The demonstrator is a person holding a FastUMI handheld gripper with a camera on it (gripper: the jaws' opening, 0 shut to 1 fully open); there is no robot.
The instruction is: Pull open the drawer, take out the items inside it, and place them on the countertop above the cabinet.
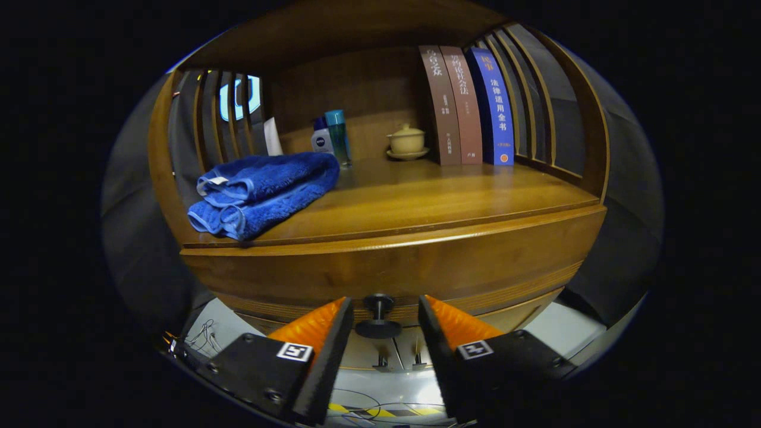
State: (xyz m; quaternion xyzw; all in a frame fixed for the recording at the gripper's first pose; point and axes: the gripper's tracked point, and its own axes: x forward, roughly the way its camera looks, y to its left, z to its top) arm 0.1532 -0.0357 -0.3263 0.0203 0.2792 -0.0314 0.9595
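A wooden cabinet (392, 267) with slatted sides fills the scene, its flat top serving as the desk (428, 196). Below that top runs the closed wooden drawer front (475, 279), with a small dark round knob (379, 315) on a short stem. The tongs (385, 315) are spread open, one finger either side of the knob with a gap on each side, gripping nothing.

The drawer is not yet pulled, so its contents are hidden.

Likely risks: if the fingers close on the knob's narrow stem or only catch its rim, they could slip off during the pull. A pull off the drawer's line may jam it.

On the desk, counted: one folded blue terry towel (264, 190) at the front left corner, overhanging the edge slightly; two small bottles (330, 138) standing together at the back; one cream lidded cup on a saucer (407, 141); three upright books (469, 104), two brown and one blue. The towel takes up landing space and could be nudged off.
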